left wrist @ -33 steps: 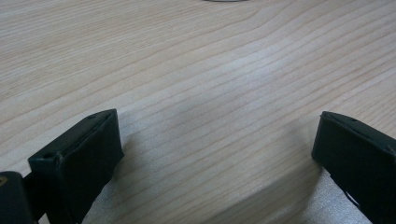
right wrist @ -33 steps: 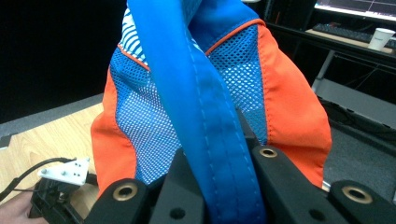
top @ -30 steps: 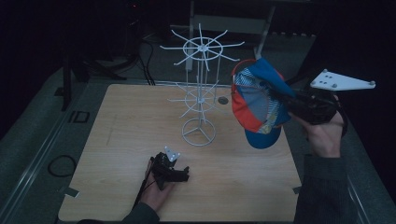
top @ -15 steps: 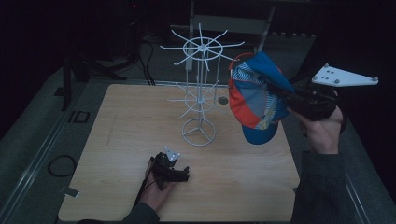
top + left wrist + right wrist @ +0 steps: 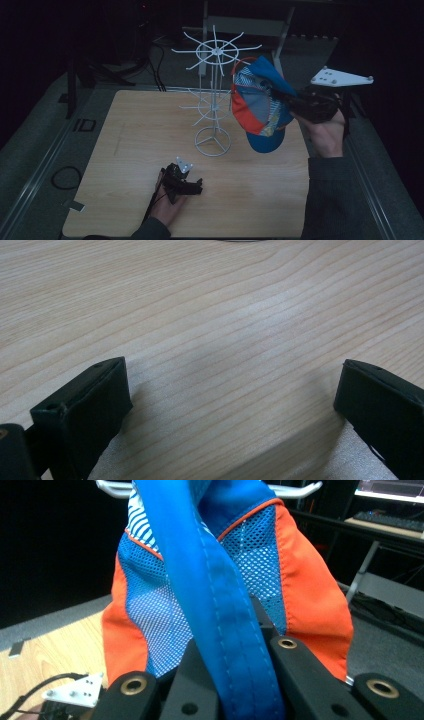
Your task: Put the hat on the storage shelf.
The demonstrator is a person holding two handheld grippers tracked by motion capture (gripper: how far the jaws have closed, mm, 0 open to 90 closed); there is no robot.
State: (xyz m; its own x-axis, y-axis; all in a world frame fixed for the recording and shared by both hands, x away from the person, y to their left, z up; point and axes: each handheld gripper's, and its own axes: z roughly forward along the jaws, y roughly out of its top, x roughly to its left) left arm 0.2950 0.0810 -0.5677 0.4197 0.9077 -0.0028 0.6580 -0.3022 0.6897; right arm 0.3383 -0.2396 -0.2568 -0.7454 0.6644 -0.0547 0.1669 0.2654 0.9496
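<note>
Left gripper (image 5: 184, 181): black, held low on the near part of the wooden table (image 5: 130, 150), a hand (image 5: 167, 207) behind it. In the left gripper view its fingers (image 5: 85, 405) are spread wide apart over bare wood grain, with nothing between them.

Rack (image 5: 214, 95): white wire stand, upright at the table's middle, round base ring on the wood, two tiers of radiating spokes, the upper tier wider.

Cap (image 5: 260, 105): blue crown and brim, orange side panels, white-and-blue mesh, a striped patch near the top. Held in the air to the right of the rack, above the table's right part, its upper edge near the spokes of the upper tier; whether it touches them cannot be told. Brim hangs lowest.

Right gripper (image 5: 295, 107): black, grey three-cornered plate on top, carried by the right hand (image 5: 327, 137) beyond the table's right edge. In the right gripper view its fingers (image 5: 295, 665) are pressed onto a blue fabric band of the cap, which runs up between them; the orange and mesh panels rise directly beyond.
</note>
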